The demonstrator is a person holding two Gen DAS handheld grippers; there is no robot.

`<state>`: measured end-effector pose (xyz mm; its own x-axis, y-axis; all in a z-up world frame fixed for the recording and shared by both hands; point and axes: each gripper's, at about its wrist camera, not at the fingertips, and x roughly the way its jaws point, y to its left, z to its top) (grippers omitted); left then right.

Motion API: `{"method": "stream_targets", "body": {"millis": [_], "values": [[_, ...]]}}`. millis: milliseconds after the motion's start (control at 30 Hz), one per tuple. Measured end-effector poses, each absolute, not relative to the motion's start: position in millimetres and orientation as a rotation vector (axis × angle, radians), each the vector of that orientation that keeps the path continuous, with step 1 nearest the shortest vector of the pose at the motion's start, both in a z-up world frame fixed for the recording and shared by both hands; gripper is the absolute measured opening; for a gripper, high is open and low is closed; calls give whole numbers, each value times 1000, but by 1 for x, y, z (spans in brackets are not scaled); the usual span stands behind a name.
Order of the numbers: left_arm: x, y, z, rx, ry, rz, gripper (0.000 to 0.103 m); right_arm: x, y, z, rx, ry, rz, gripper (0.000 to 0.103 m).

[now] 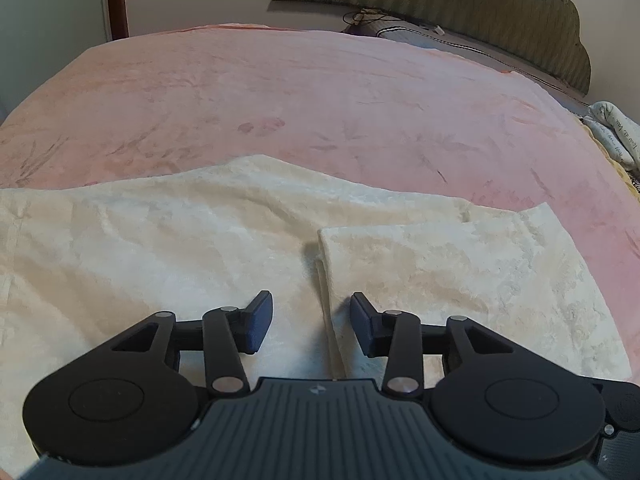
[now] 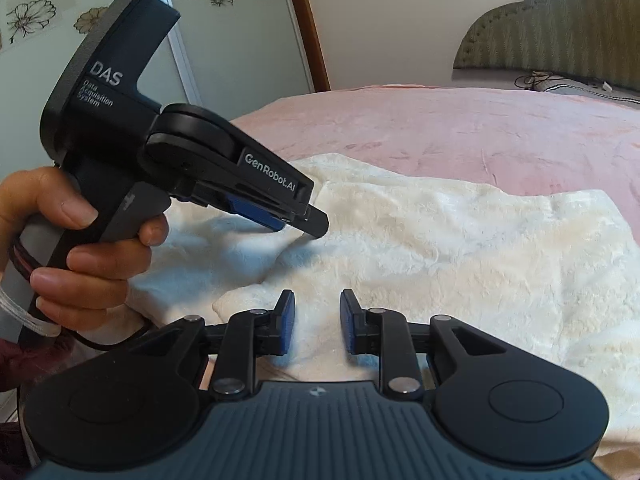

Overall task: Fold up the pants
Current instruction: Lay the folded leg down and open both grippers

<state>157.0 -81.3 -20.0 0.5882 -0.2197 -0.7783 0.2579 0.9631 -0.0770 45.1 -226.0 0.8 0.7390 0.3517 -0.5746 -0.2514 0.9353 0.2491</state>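
Observation:
Cream fleece pants [image 1: 168, 248] lie spread on a pink blanket [image 1: 320, 100]. A folded-over layer [image 1: 460, 272] rests on their right part, its edge running down toward my left gripper [image 1: 312, 322]. That gripper hovers just above this edge, open, with nothing between its pads. In the right wrist view the pants [image 2: 460, 248] fill the middle. My right gripper [image 2: 318, 320] sits at their near corner, jaws narrow, with fleece filling the gap between the pads. A hand [image 2: 80, 232] holds the left gripper [image 2: 306, 222] tilted down over the pants.
A padded headboard [image 1: 460, 4] stands at the far side of the bed, with a dark pillow and cables [image 1: 400, 28] below it. A printed cloth [image 1: 616, 132] lies at the right edge. A wooden door frame [image 2: 308, 28] and a flowered wardrobe door [image 2: 224, 20] stand behind.

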Motion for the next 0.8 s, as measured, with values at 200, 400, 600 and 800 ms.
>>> {"method": "stream_targets", "body": {"millis": [200, 400, 600, 800], "values": [[147, -82, -17, 108, 865, -248, 53, 47, -219, 1, 108, 650, 306, 26], [144, -78, -16, 120, 855, -240, 55, 43, -216, 8, 62, 599, 247, 26], [146, -80, -19, 121, 858, -237, 58, 54, -229, 1, 75, 684, 229, 43], [165, -65, -24, -77, 943, -359, 61, 48, -221, 5, 29, 627, 225, 48]]}}
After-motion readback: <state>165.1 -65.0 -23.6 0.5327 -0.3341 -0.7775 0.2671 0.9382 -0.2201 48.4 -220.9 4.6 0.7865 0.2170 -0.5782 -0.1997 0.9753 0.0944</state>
